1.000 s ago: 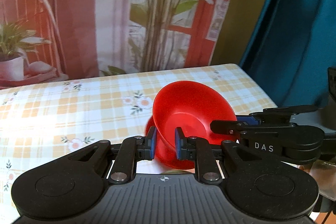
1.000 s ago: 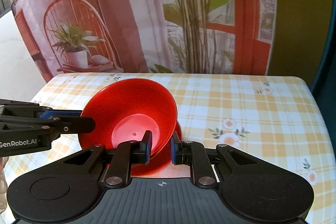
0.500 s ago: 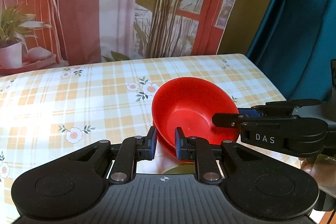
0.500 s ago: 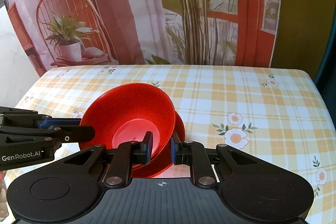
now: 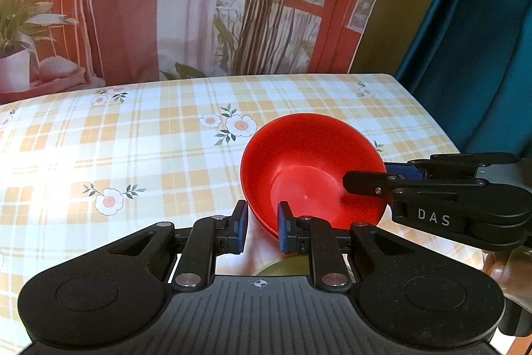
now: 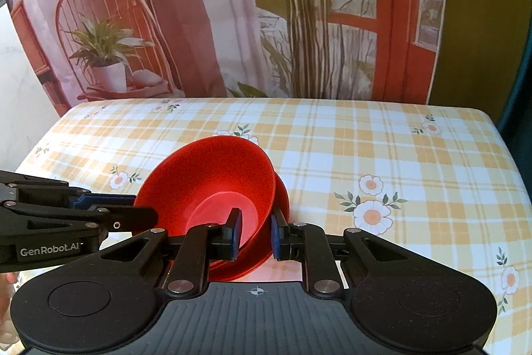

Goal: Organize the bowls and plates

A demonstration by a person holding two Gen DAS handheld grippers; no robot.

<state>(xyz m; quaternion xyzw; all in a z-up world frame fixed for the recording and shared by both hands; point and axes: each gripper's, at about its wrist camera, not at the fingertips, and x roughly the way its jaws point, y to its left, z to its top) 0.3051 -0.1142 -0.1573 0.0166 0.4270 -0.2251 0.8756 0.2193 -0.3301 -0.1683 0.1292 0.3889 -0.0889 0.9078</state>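
Left wrist view had your left gripper (image 5: 262,230) nearest, pinched on the near rim of the red bowl (image 5: 312,168) — one pad outside the wall, the other inside. Straight ahead of those fingers the bowl opened away from you and up, tilted, its far rim higher than the pinched edge. From the right side your right gripper (image 5: 365,180) reached in across the bowl's mouth and was clamped on the opposite rim, so both tools held the same bowl from two sides.

Right wrist view told it the other way round: your right gripper (image 6: 254,233) was closed on the bowl's wall (image 6: 212,185), and a second red rim — another bowl or plate, I could not tell which — showed just behind and under it (image 6: 282,192), touching or nearly so. Your left gripper (image 6: 133,217) came in from the left edge.

My judgement: the bowl sat low over the checked tablecloth (image 5: 133,138), and the nesting depended on levelling that tilt; neither hand was clearly nearer. Beyond the table hung the printed backdrop (image 6: 299,22).
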